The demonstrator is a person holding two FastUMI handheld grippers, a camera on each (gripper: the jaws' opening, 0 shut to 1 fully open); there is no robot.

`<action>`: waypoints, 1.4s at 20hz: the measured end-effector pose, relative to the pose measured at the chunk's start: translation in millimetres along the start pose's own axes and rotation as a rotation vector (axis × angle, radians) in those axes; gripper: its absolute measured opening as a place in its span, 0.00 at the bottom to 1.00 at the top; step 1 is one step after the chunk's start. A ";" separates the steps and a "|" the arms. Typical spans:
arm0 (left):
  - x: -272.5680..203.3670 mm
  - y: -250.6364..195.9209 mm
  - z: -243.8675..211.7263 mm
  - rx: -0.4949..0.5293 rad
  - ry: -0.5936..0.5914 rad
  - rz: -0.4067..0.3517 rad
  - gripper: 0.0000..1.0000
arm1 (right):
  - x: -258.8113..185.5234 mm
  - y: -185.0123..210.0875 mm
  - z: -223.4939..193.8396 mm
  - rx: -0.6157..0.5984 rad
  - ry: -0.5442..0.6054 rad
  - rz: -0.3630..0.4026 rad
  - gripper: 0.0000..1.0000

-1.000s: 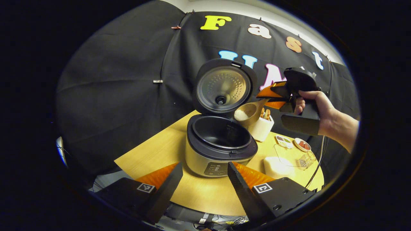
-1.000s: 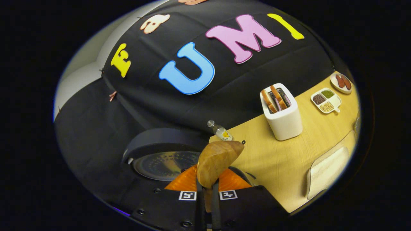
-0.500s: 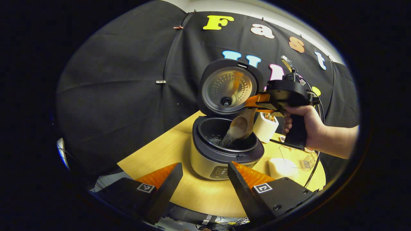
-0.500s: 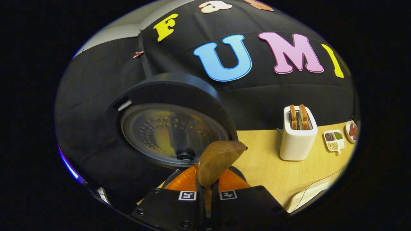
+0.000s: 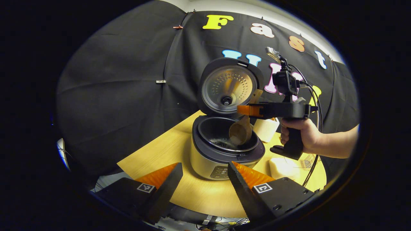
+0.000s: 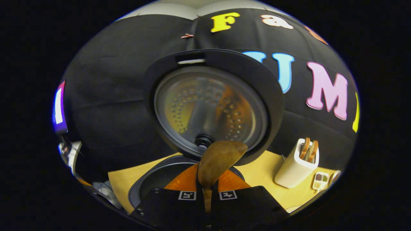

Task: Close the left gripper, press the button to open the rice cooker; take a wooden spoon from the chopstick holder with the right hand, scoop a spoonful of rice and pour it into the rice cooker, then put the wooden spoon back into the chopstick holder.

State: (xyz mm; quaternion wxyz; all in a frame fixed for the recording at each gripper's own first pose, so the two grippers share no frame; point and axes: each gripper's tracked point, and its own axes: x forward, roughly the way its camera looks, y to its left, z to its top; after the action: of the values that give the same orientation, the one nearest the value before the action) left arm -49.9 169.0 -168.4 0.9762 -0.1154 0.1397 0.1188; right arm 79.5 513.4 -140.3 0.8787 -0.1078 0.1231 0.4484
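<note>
Pouring step: right gripper (image 6: 205,192), clamped on the wooden spoon (image 5: 240,133), tips it over the rice cooker (image 5: 224,150); left gripper (image 5: 205,179) wide. Next: return to chopstick holder (image 6: 295,168).

The rice cooker (image 5: 224,150) is silver with a black rim, its lid (image 5: 228,85) lined in dotted metal; the spoon (image 5: 240,133) brown wood, the table (image 5: 199,192) pale yellow woodgrain, the holder (image 6: 295,166) white
</note>
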 end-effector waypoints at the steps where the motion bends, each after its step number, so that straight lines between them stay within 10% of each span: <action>1: -0.3 -0.4 -0.7 0.000 0.000 -0.001 0.96 | -0.8 5.2 -2.0 -0.038 -0.003 0.018 0.11; 7: -5.0 -3.2 1.1 0.003 -0.008 0.000 0.96 | -6.7 24.0 -8.8 -0.150 -0.011 0.078 0.11; 12: -8.1 -10.0 4.2 0.016 -0.019 -0.007 0.96 | -9.9 4.4 -4.7 0.027 0.006 0.050 0.11; 21: -14.7 -43.6 11.9 0.064 -0.046 -0.073 0.96 | -74.0 -89.6 42.4 0.487 -0.099 -0.138 0.11; 28: -15.5 -94.4 28.0 0.120 -0.081 -0.150 0.96 | -176.9 -206.4 40.8 0.627 -0.194 -0.349 0.11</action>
State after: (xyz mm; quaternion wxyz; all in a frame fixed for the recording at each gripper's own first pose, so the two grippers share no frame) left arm -32.6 84.0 -119.5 0.9924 -0.0622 0.0977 0.0413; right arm 152.1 272.4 -30.0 0.9399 0.1901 0.1506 0.2406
